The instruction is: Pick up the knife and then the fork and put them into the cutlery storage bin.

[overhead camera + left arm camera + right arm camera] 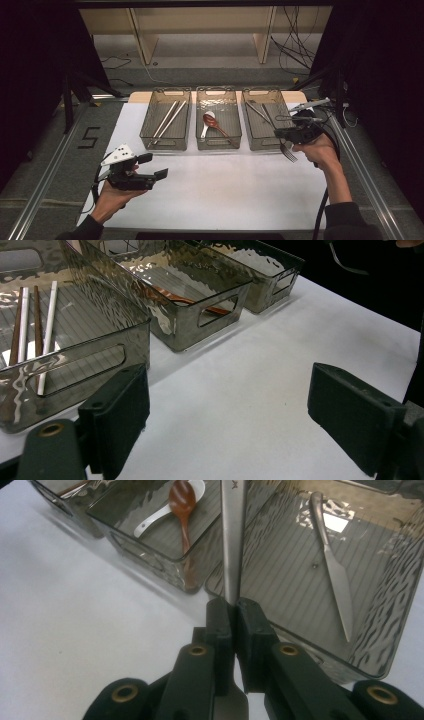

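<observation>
Steel fork (233, 535) being clamped in the right tongs (235, 611), hanging over the near rim of the right bin (254, 137); left tongs (227, 410) gaping apart above the white surface (220, 185).

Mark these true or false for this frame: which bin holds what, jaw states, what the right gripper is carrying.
1. The right gripper has its jaws shut on a fork. True.
2. The left gripper holds a spoon. False: its jaws are open and hold nothing.
3. The chopsticks lie in the left bin. True.
4. The middle bin holds a knife. False: it holds a white spoon and a brown spoon; the knife is in the right bin.
5. The fork already lies flat in the right bin. False: it is clamped at that bin's near edge.
</observation>
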{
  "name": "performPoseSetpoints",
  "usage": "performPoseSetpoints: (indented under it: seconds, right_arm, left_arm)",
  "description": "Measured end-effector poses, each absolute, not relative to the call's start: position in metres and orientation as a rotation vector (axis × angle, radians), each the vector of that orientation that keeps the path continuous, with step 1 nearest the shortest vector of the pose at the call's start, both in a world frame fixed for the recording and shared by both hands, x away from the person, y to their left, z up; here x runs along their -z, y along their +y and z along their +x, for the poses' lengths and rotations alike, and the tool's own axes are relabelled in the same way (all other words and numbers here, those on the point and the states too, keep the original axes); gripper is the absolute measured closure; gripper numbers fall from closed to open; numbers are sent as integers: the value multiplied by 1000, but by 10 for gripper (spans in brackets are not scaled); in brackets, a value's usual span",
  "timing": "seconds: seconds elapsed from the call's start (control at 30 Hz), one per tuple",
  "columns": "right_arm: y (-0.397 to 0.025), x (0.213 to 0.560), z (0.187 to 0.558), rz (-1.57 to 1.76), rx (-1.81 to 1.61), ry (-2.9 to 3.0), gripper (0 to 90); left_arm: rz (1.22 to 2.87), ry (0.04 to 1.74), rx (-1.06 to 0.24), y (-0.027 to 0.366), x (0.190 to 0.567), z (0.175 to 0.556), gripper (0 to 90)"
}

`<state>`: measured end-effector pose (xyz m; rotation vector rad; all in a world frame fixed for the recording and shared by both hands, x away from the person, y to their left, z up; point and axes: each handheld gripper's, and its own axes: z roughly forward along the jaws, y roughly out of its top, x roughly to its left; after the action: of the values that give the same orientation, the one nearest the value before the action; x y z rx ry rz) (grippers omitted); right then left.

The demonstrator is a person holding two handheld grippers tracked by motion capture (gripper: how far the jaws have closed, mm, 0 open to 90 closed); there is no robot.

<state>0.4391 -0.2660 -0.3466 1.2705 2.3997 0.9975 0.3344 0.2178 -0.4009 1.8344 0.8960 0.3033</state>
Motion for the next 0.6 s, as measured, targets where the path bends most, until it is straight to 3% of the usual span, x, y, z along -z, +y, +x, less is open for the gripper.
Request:
performPoseSetpoints:
  seconds: [0.6]
  right_arm:
    - [-266,330,467,1325,-996,2330,856]
  left_arm:
    - [1835,896,-303,218,401,334,165]
